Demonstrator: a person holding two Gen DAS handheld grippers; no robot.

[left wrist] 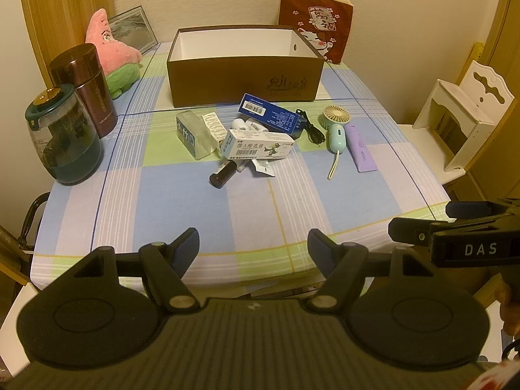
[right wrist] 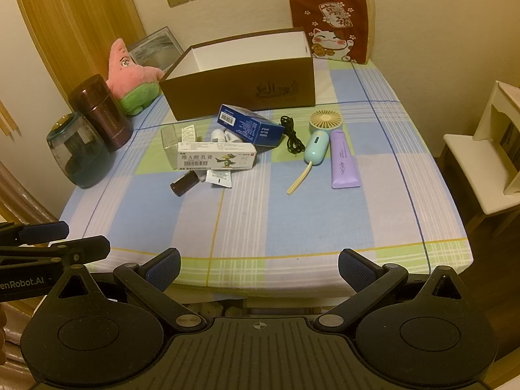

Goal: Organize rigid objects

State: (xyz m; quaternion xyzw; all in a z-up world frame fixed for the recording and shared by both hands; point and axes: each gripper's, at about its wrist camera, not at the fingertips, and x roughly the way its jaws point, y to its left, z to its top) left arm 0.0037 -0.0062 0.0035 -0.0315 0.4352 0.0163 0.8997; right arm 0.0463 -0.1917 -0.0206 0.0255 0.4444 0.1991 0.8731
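Observation:
An open brown box (left wrist: pixel 243 78) (right wrist: pixel 240 87) with a white inside stands at the back of the checked table. In front of it lies a loose pile: a blue carton (left wrist: pixel 269 117) (right wrist: pixel 250 125), a white ointment carton (left wrist: pixel 260 144) (right wrist: pixel 216 157), a clear case (left wrist: pixel 193 135), a dark vial (left wrist: pixel 222 174) (right wrist: pixel 185 183), a black cable (right wrist: pixel 291 136), a mint hand fan (left wrist: pixel 334 130) (right wrist: pixel 320 133) and a purple tube (left wrist: pixel 360 151) (right wrist: pixel 343 161). My left gripper (left wrist: pixel 253 250) and right gripper (right wrist: pixel 258 269) are open and empty at the table's near edge.
A glass jar (left wrist: pixel 65 136) (right wrist: pixel 78 152) and a maroon flask (left wrist: pixel 86 87) (right wrist: pixel 100 113) stand at the left edge. A pink plush (left wrist: pixel 113 58), a picture frame (left wrist: pixel 133 29) and a red cat cushion (left wrist: pixel 317 26) sit at the back. A white stool (right wrist: pixel 481 169) stands right of the table.

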